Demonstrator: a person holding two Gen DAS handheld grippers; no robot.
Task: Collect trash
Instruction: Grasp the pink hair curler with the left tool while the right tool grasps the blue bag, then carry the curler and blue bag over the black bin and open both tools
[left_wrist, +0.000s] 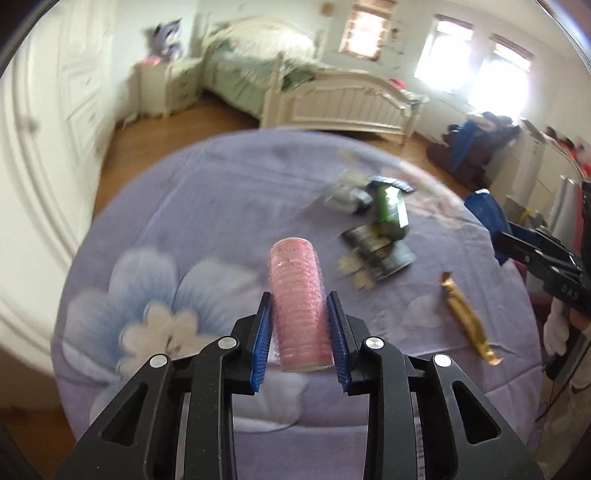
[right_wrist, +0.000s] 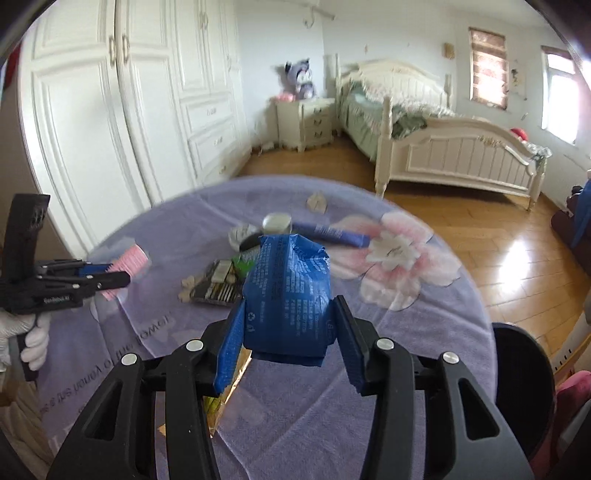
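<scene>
A round table draped in a lilac floral cloth fills both wrist views. The left gripper has its blue pads pressed on either side of a pink hair roller, which lies lengthwise between them and points toward 12 o'clock. The right gripper clamps a blue packet, its pads against the packet's sides.

In the left view, more trash lies on the cloth at 1 to 2 o'clock from the roller: a green bottle, a dark wrapper and, nearer 3 o'clock, a gold wrapper.

A black bin stands at the table's edge, at 3 o'clock in the right view. A gloved hand holds the left gripper's handle.
</scene>
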